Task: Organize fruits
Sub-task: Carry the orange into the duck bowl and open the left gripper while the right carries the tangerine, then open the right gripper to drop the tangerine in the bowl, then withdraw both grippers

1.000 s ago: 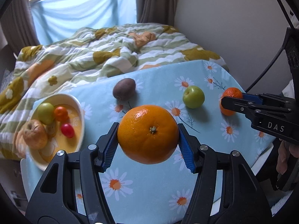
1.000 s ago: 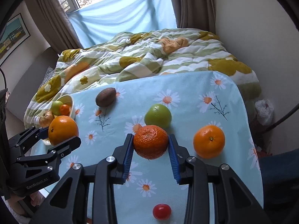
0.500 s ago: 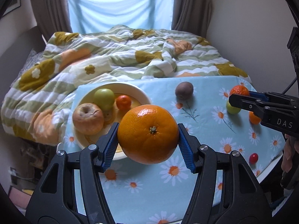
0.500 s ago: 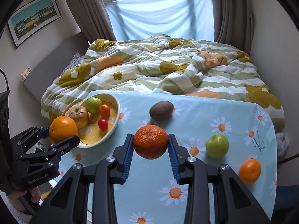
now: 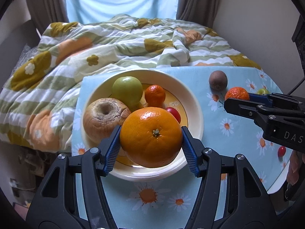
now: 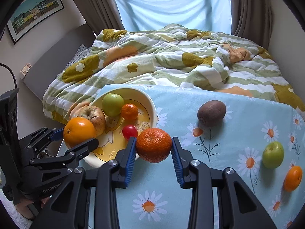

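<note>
My left gripper (image 5: 150,139) is shut on a large orange (image 5: 150,136) and holds it over the near side of the cream bowl (image 5: 194,99). The bowl holds a green apple (image 5: 127,90), a wrinkled apple (image 5: 103,117), a small mandarin (image 5: 154,95) and a cherry tomato (image 5: 174,113). My right gripper (image 6: 154,148) is shut on a mandarin (image 6: 154,145) just right of the bowl (image 6: 150,103). On the tablecloth lie a kiwi (image 6: 211,113), a green apple (image 6: 273,154), an orange (image 6: 293,178) and a cherry tomato (image 5: 281,151).
The table, with its daisy-print blue cloth (image 6: 219,171), stands against a bed with a striped flowered quilt (image 6: 171,57). The table's left edge lies close to the bowl. A wall is on the right, a window with curtains behind.
Both grippers have moved left toward the bowl with their fruit. The large orange now hangs over the bowl; the mandarin is near the bowl's right rim.
</note>
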A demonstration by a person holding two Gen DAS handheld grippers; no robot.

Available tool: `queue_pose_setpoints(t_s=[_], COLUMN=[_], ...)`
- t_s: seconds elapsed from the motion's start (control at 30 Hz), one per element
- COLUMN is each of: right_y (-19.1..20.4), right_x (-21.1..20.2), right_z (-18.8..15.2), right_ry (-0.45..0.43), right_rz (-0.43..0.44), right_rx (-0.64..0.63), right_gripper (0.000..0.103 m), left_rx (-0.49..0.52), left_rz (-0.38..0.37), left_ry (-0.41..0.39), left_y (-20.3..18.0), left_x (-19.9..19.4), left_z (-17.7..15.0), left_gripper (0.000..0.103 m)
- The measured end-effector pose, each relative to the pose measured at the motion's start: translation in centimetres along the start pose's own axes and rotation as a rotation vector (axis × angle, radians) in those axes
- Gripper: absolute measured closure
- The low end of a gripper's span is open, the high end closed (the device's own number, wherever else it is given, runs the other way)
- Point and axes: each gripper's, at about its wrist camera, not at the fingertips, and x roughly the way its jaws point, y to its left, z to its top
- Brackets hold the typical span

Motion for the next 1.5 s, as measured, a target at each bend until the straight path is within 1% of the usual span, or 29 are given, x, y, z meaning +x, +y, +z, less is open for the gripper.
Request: queue_pose_setpoints(t_s=[0.1, 0.23, 0.4, 0.47, 0.53, 0.57, 0.67, 0.8, 1.07, 1.2, 1.33, 1.5], right_y=[0.1, -0.3, -0.8, -0.9, -1.0, -1.0, -1.0, -0.8, 0.6, 1.4, 2.2, 2.8], right_x=[1.1, 1.9, 1.8, 1.7, 1.6, 1.6, 1.4, 1.0, 1.0, 2.0, 3.6, 5.6], right_z=[0.1, 0.2, 0.3, 0.5, 0.6, 0.6, 0.8, 1.1, 2.0, 2.6, 3.0, 3.0], right_ry=[0.01, 0.016, 0.011, 0.009, 0.006, 0.005, 0.003, 0.0, 0.005, 0.024, 0.056, 0.082], right_rz=[-0.013, -0.033, -0.055, -0.06, -0.064, -0.067, -0.068, -0.061, -0.02, 0.023, 0.052, 0.034], right_rx=[0.019, 0.04, 0.058, 0.062, 0.064, 0.063, 0.06, 0.043, -0.028, -0.065, -0.103, -0.136], right_gripper=[0.069, 0.07, 0.07, 0.07, 0.07, 0.07, 0.07, 0.07, 0.07, 0.069, 0.069, 0.069], left_rx=[0.027, 0.075, 0.048, 0.05, 0.056, 0.064, 0.081, 0.043, -0.003, -0.022, -0.037, -0.041], left_rz=[-0.029, -0.022, -0.059, -0.061, -0.076, -0.066, -0.054, -0.064, -0.013, 0.028, 0.028, 0.049], left_ry=[0.012, 0.027, 0.05, 0.033, 0.013, 0.006, -0.009, 0.002, 0.001, -0.01, -0.033, -0.01], left_y=[-0.2, -1.1, -0.7, -0.7, -0.9, -1.1, -1.5, -1.0, 0.0, 0.7, 1.4, 1.8], left_x=[1.4, 2.5, 3.0, 2.6, 1.9, 1.6, 0.6, -0.3, -2.3, -3.2, -4.1, -3.9], left_z=[-0.4, -0.7, -0.7, -0.7, -0.6, -0.6, -0.6, -0.9, -1.7, -1.9, -2.1, -2.7], left_gripper=[0.037, 0.037, 0.036, 0.026, 0.002, 0.0, 0.0, 0.0, 0.0, 0.0, 0.0, 0.0])
